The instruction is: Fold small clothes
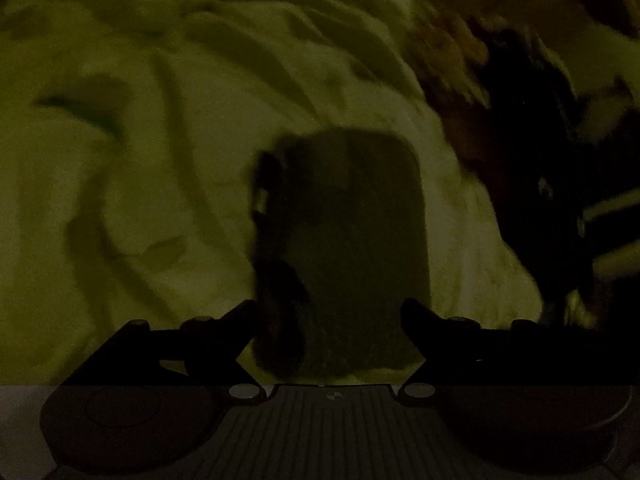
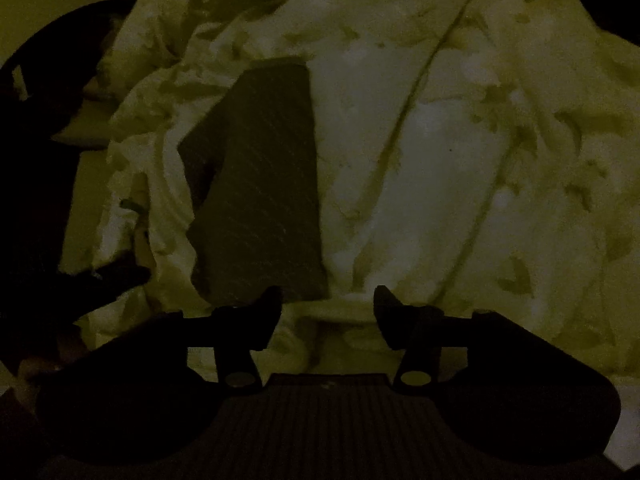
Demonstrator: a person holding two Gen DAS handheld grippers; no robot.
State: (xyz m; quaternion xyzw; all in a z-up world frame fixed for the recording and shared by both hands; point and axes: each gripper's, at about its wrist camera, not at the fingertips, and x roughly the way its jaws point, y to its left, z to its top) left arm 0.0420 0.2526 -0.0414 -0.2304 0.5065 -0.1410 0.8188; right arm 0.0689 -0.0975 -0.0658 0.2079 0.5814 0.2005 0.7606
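Observation:
The scene is very dim. A dark folded garment [image 1: 344, 248] lies on pale rumpled bedding [image 1: 140, 160] in the left wrist view, straight ahead of my left gripper [image 1: 328, 316]. That gripper stands wide open above the garment's near end, and nothing is pressed between its fingers. In the right wrist view the same dark garment [image 2: 260, 184] lies as a long folded strip, left of centre. My right gripper [image 2: 326, 304] hovers open at its near right corner over the bedding [image 2: 460, 160], holding nothing.
Dark blurred shapes [image 1: 540, 160] fill the right side of the left wrist view; I cannot tell what they are. A dark mass [image 2: 36, 160] stands along the left edge of the right wrist view. Creased bedding spreads everywhere else.

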